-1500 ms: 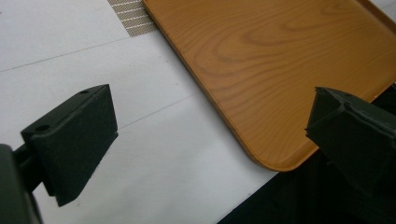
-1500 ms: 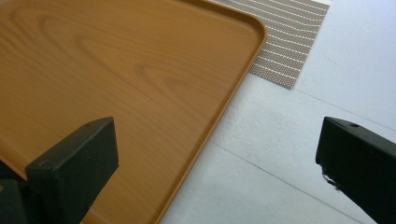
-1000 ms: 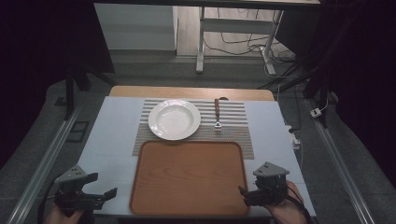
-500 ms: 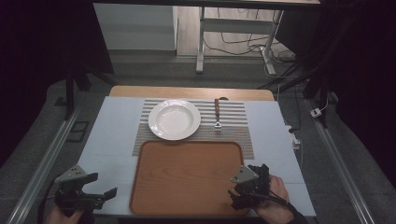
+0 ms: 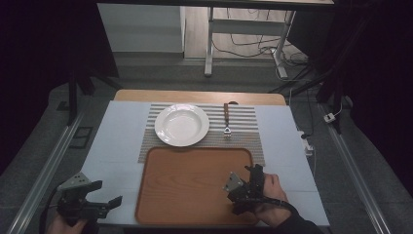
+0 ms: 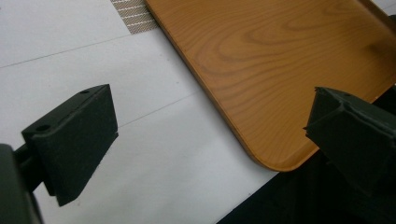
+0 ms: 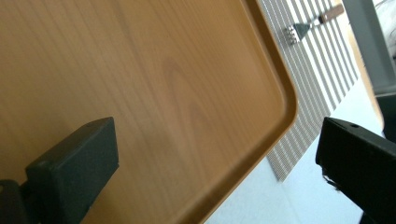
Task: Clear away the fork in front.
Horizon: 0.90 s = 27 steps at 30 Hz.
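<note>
Right gripper (image 5: 254,171) advanced over tray (image 5: 190,180), wide open

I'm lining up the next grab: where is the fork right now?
In the high view the fork lies on the striped placemat, right of the white plate and just beyond the wooden tray's far right corner.

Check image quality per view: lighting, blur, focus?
High view: dim, surroundings black, table lit, plate and fork sharp. Left gripper view: bright, jaws soft, tray grain crisp. Right gripper view: near jaws blurred, fork soft.
</note>
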Tool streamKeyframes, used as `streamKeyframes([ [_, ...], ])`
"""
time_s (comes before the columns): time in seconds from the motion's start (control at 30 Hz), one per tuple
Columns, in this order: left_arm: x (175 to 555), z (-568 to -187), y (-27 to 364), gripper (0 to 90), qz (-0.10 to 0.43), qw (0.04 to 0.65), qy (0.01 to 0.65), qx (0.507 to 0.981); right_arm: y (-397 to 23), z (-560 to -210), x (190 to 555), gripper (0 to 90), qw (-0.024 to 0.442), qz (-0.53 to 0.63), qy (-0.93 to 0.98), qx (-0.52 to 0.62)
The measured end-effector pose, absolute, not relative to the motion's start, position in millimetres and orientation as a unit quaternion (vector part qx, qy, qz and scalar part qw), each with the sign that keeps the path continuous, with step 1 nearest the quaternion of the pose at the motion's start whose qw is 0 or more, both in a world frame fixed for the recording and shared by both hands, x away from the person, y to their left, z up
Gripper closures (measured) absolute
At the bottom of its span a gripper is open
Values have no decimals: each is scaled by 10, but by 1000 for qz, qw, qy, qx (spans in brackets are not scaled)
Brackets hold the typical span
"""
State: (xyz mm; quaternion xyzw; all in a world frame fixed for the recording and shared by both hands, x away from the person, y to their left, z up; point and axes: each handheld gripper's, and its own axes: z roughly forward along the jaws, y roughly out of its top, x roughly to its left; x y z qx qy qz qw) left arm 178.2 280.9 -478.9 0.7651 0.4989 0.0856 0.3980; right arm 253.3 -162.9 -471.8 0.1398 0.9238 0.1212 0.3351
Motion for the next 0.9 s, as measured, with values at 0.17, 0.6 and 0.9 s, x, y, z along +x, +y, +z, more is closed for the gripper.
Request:
streamKeyframes([
  [0.17,1783,-4790,2810,20,86,398,499,765,-1531,-4773,2599,0,348,93,927,104],
  [0.6,1785,-4790,2812,21,83,399,499,765,-1382,-4849,2819,50,375,62,923,59],
  [0.9,1785,-4791,2813,22,83,399,498,765,-1312,-4843,3024,118,389,54,918,59],
])
